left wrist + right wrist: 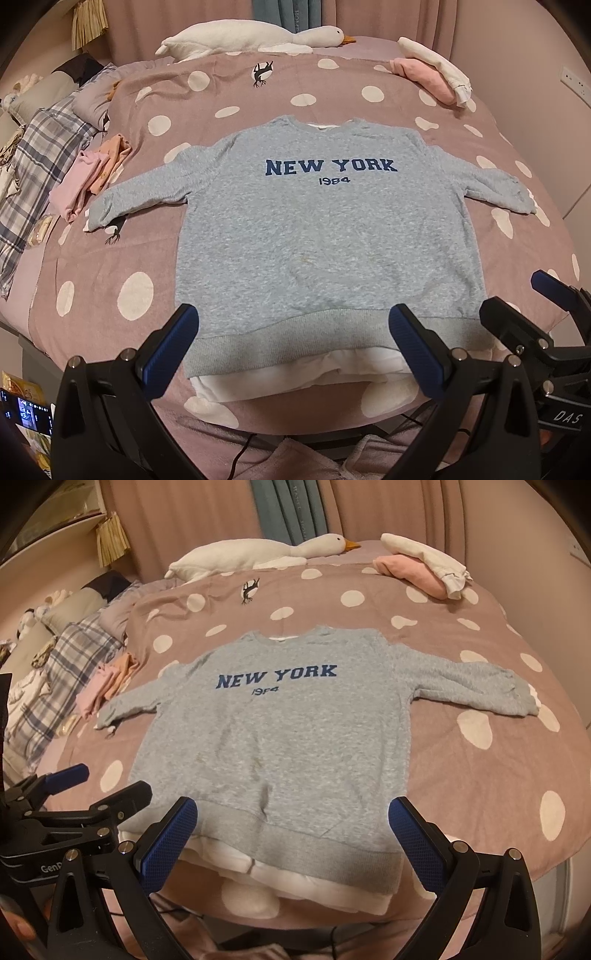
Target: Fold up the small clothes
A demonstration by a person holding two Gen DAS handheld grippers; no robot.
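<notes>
A grey sweatshirt (317,236) with "NEW YORK 1984" in blue lies flat, front up, on the bed, sleeves spread out to both sides, white inner hem showing at its near edge. It also shows in the right wrist view (273,746). My left gripper (293,330) is open and empty, hovering just before the hem, near its left half. My right gripper (291,821) is open and empty, before the hem's right half. The right gripper also shows at the right edge of the left wrist view (517,295).
The bed has a pink cover with white dots (369,96). Folded pink and orange clothes (92,177) lie left of the sweatshirt. Pink and white clothes (432,74) lie far right. A plush goose (258,35) lies at the back. A plaid pillow (44,147) is on the left.
</notes>
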